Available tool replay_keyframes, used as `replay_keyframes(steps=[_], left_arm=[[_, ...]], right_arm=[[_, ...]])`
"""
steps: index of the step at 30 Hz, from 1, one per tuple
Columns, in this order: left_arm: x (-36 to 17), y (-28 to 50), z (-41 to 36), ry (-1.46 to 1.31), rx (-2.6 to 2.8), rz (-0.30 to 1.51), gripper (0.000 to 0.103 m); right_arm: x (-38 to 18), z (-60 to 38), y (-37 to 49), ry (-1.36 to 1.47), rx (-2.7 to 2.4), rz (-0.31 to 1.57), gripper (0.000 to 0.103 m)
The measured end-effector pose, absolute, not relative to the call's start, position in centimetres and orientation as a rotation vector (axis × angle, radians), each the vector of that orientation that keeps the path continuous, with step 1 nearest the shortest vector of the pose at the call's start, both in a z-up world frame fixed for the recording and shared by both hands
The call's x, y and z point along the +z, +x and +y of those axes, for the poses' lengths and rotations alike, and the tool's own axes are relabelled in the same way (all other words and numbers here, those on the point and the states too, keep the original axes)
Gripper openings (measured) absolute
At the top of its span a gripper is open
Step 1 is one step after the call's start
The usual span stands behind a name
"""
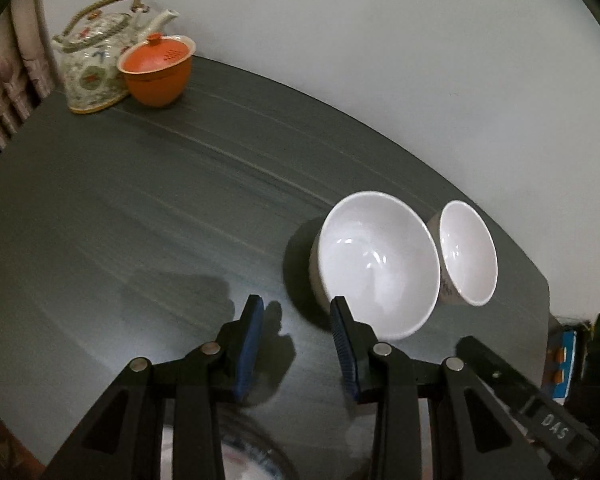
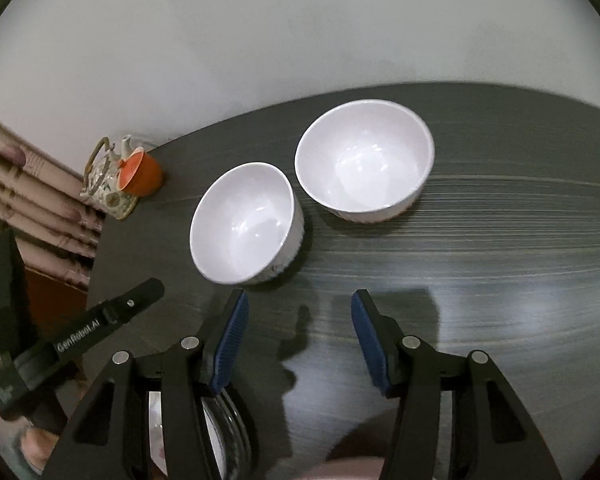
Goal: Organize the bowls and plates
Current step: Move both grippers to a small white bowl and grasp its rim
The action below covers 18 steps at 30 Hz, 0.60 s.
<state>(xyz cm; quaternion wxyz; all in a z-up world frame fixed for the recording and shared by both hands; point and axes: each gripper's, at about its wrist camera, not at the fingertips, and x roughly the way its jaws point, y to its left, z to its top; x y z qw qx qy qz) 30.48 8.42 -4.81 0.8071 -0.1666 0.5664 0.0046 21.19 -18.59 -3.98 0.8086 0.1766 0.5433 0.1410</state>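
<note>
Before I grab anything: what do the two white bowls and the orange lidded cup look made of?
Near bowl and far bowl: glazed ceramic or porcelain by the look, glossy white with sharp light reflections inside; hard melamine can't be ruled out. Faint print shows on the outer walls. Orange cup: looks like unglazed clay or matte ceramic, dull even surface with no shine, its lid in the same finish.

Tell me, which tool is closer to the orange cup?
Left. The left tool is partway across the table from the orange cup. The right tool sits farther off, beyond both white bowls.
</note>
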Motion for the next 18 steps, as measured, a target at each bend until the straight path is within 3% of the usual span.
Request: replay_keyframes(steps=[14, 18], left_arm=[[-9.4, 34.1, 8.1, -0.391, -0.004, 1.289, 0.035], [-10.0, 34.4, 7.7, -0.37, -0.015, 1.283, 0.029]], right_arm=[[-8.2, -15.9, 26.8, 0.411, 0.272, 1.245, 0.051], [-9.2, -15.4, 27.5, 0.407, 0.269, 1.256, 0.038]])
